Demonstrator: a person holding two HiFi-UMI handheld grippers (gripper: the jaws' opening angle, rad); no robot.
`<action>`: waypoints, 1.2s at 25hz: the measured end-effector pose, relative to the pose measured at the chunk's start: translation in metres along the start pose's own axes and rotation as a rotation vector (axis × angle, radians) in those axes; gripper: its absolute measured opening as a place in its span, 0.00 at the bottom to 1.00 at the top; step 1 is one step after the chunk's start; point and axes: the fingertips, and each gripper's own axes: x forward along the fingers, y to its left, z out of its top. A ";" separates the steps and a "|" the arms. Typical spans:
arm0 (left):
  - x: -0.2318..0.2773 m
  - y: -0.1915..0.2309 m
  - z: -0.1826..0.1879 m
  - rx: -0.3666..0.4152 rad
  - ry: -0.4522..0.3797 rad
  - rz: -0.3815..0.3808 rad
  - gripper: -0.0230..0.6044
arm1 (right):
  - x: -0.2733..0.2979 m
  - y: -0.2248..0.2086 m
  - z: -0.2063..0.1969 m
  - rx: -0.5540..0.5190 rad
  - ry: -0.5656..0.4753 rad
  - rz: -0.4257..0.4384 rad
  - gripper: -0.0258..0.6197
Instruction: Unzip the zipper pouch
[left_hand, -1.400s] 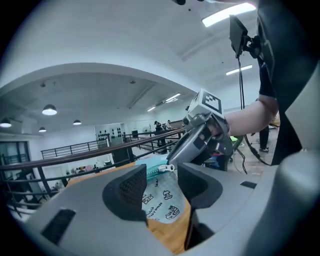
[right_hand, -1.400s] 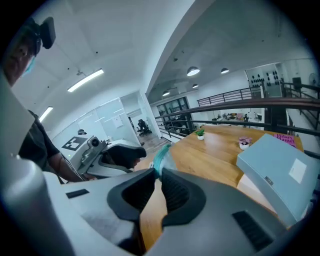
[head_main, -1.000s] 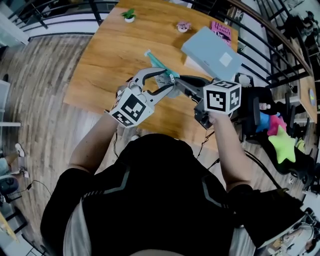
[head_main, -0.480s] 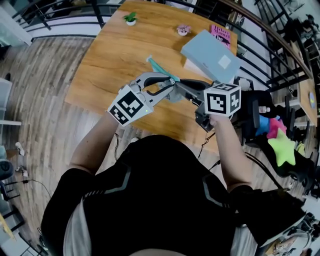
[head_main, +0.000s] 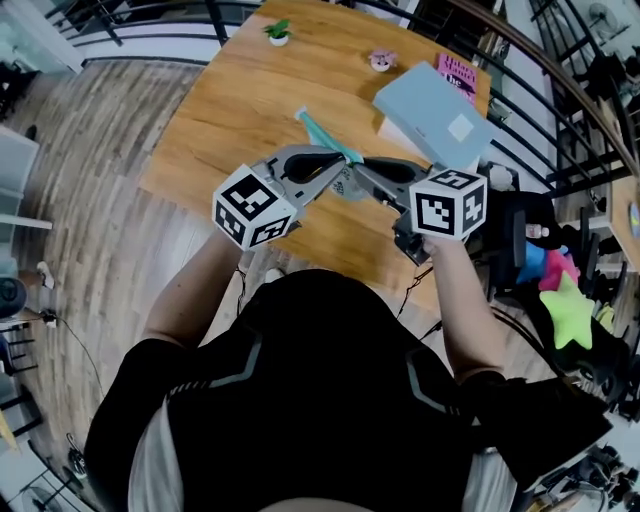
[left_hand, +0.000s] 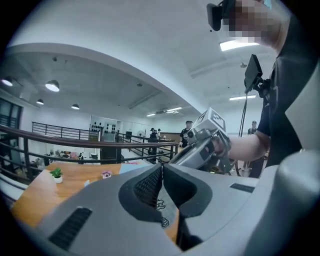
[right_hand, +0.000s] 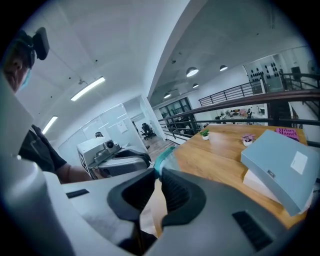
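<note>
Over the wooden table (head_main: 230, 120), near the grey box (head_main: 432, 113), I hold the zipper pouch (head_main: 322, 133) in the air between both tools. My left gripper (left_hand: 162, 172) is clamped tight on its clear sheet. My right gripper (right_hand: 159, 177) pinches it by the teal edge.

The left gripper (left_hand: 162, 169) has its fingers (left_hand: 144, 189) closed on the printed zipper pouch (left_hand: 167, 210)

Pink book (head_main: 458, 74): cover print too small to read.
</note>
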 end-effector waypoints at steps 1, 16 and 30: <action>-0.001 0.001 0.000 -0.010 -0.003 0.011 0.09 | 0.000 0.001 0.000 0.000 -0.001 0.012 0.12; -0.007 0.016 -0.012 -0.142 0.061 0.102 0.09 | -0.001 -0.003 -0.016 -0.106 0.082 0.053 0.11; -0.016 0.045 -0.017 -0.151 0.090 0.235 0.09 | -0.022 -0.023 -0.025 -0.085 0.074 0.088 0.12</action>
